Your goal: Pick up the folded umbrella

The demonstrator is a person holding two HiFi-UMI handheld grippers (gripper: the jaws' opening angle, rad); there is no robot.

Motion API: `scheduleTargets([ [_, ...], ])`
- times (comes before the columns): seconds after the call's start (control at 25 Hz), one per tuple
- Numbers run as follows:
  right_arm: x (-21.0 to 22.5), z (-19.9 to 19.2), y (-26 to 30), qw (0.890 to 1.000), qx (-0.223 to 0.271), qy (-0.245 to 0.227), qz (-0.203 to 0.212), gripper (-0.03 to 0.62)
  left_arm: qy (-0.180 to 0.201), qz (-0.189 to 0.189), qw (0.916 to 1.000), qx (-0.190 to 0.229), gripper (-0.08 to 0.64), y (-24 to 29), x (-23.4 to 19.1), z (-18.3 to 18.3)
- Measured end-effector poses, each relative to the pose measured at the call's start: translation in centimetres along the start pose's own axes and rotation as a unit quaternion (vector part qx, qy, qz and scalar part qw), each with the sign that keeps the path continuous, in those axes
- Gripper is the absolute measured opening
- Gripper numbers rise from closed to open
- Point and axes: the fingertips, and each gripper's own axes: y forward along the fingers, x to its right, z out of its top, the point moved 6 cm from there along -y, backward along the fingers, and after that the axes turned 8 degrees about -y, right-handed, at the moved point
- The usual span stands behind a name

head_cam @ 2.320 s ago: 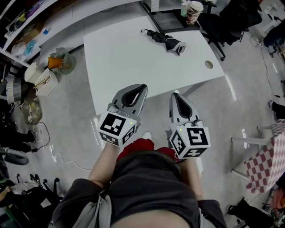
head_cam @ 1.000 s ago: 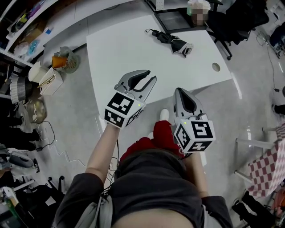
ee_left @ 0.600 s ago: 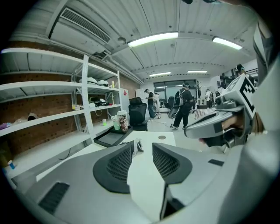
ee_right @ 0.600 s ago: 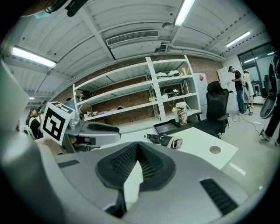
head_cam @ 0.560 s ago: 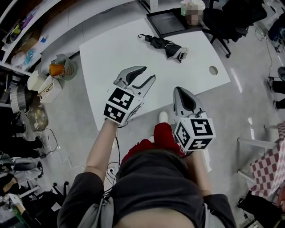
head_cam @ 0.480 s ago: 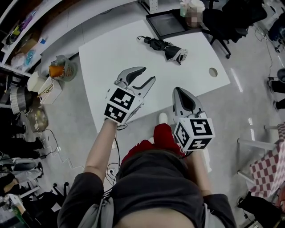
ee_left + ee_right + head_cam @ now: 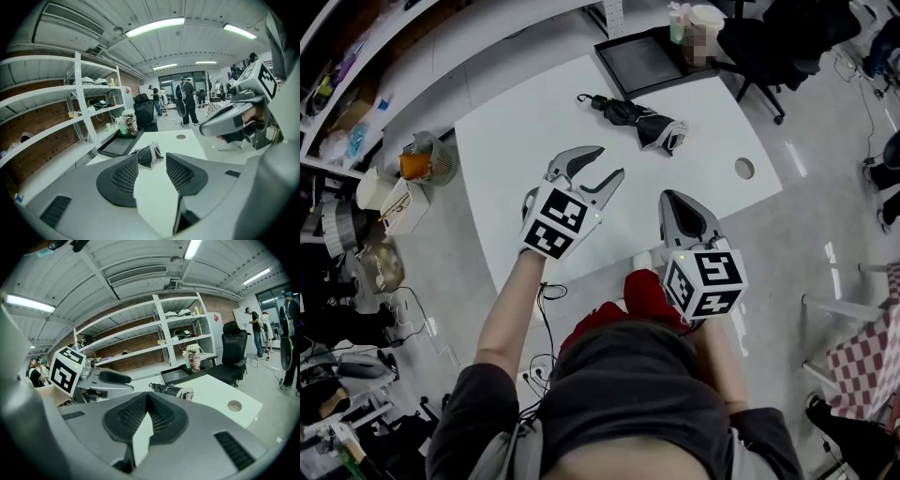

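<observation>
The folded black umbrella (image 7: 633, 117) lies on the far part of the white table (image 7: 525, 112), its strap end with a white label pointing right. My left gripper (image 7: 607, 161) hovers over the table's near half, short of the umbrella; its jaws are opening with nothing between them. The left gripper view shows the umbrella (image 7: 149, 154) straight ahead through the gap in those jaws. My right gripper (image 7: 672, 198) is shut and empty at the table's near edge. Its own view has the umbrella (image 7: 173, 391) ahead and slightly right.
A black tray (image 7: 639, 61) and a cup (image 7: 705, 23) stand beyond the umbrella. The table has a round cable hole (image 7: 743, 169) near its right edge. A black office chair (image 7: 769, 37) stands at the far right, and boxes and a fan (image 7: 417, 159) clutter the floor at left.
Both grippers have moved forward toward the table and umbrella. The left gripper's jaws have spread from nearly shut to wide apart; the right stays shut.
</observation>
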Motion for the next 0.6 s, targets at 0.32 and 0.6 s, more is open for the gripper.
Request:
scheduleTargets([
  [0.32, 2.5, 0.0, 2.5, 1.0, -0.018, 0.008, -0.002, 0.018, 0.021, -0.013, 0.9992, -0.032, 0.209, 4.1, -2.0, 0.5],
  [0.6, 4.5, 0.1, 4.9, 0.999, -0.033, 0.01, -0.005, 0.018, 0.037, -0.03, 0.9966, -0.068, 0.227, 8.0, -3.5, 0.4],
])
